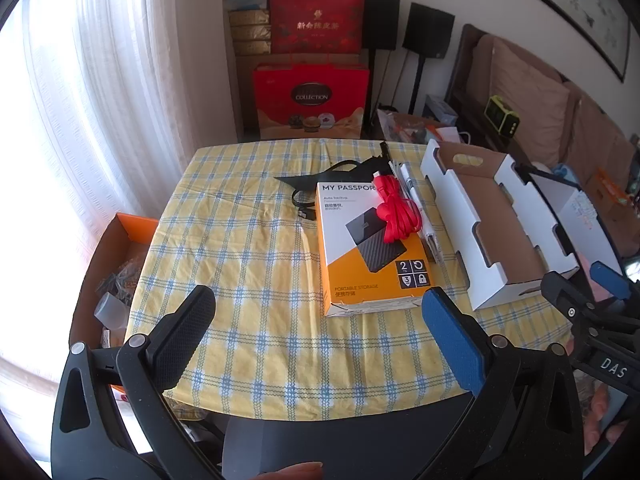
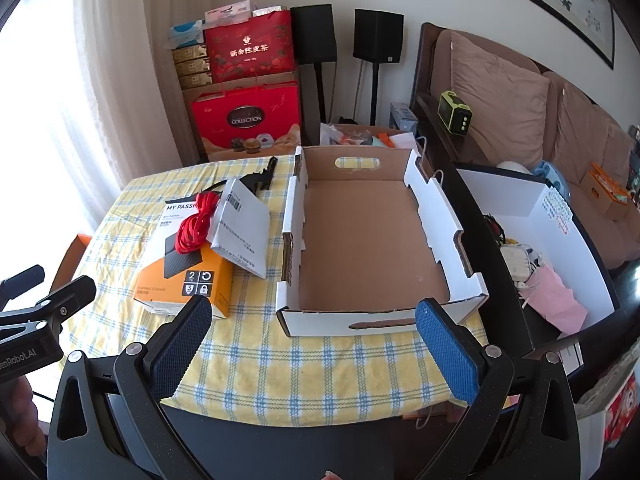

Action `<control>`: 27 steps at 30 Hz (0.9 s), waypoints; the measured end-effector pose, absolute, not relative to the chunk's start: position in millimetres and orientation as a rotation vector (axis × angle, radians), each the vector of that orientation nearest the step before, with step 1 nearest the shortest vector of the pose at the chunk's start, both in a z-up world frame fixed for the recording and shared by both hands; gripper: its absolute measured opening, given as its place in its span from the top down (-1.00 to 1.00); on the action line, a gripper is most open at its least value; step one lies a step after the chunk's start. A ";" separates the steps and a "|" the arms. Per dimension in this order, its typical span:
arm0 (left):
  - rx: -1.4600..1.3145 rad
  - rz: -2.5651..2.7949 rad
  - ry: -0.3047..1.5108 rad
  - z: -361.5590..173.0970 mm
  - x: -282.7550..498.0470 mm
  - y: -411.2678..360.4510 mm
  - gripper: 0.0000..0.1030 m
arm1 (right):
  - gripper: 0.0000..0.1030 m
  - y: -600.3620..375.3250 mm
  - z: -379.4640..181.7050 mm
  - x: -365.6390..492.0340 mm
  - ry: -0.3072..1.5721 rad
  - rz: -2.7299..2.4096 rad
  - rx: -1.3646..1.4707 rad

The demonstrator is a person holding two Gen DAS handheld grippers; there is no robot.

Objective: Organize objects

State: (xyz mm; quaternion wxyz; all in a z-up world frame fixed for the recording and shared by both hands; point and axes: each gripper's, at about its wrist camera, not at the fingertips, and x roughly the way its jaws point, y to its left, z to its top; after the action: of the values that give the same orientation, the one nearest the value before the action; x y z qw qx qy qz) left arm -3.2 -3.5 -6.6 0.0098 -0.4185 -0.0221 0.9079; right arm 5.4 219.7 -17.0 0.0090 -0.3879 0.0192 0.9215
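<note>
I hold my left gripper [image 1: 318,312] spread wide and empty above the near edge of the table; its pads are flat and finely knurled, one black, one blue; my right gripper [image 2: 313,322] is likewise splayed apart with nothing between its textured blue pads [image 2: 448,352]. Under both lies a yellow tablecloth [image 1: 248,248] of soft woven cotton crossed by blue-and-white check lines, draped over the table's rounded corners. Just beyond the left fingers sits the My Passport drive box [image 1: 368,248], a glossy rectangular carton, white above and orange below, lying flat; a red cord [image 1: 398,216], coiled in thin loops and tied at the middle, rests on its far right corner. A white plastic pouch [image 2: 240,224] with a barcode label leans against the box's right side, tilted. Behind them lies a black cable [image 1: 320,182], flat and kinked. To the right stands an open cardboard tray [image 2: 440,236], white outside, raw brown corrugate within, with notched walls and oval handle slots; the right gripper faces its near wall.
</note>
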 end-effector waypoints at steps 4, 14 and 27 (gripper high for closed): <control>-1.306 2.834 -0.070 -6.9 -3.3 -3.5 -1.00 | -0.99 220.3 -16.8 5.3 0.061 2.878 -1.211; -1.310 2.837 -0.059 -9.1 -3.0 -1.6 -1.00 | -0.99 220.7 -16.9 5.1 0.060 2.878 -1.212; -1.310 2.837 -0.058 -9.0 -3.0 -1.0 -1.00 | -0.99 221.9 -17.2 4.7 0.064 2.875 -1.210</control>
State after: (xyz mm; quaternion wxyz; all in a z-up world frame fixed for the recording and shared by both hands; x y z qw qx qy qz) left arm -3.0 -1.0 -9.0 0.0081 -0.4192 -0.0184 0.9077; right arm 4.7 221.9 -17.2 0.0106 -0.3879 0.0204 0.9214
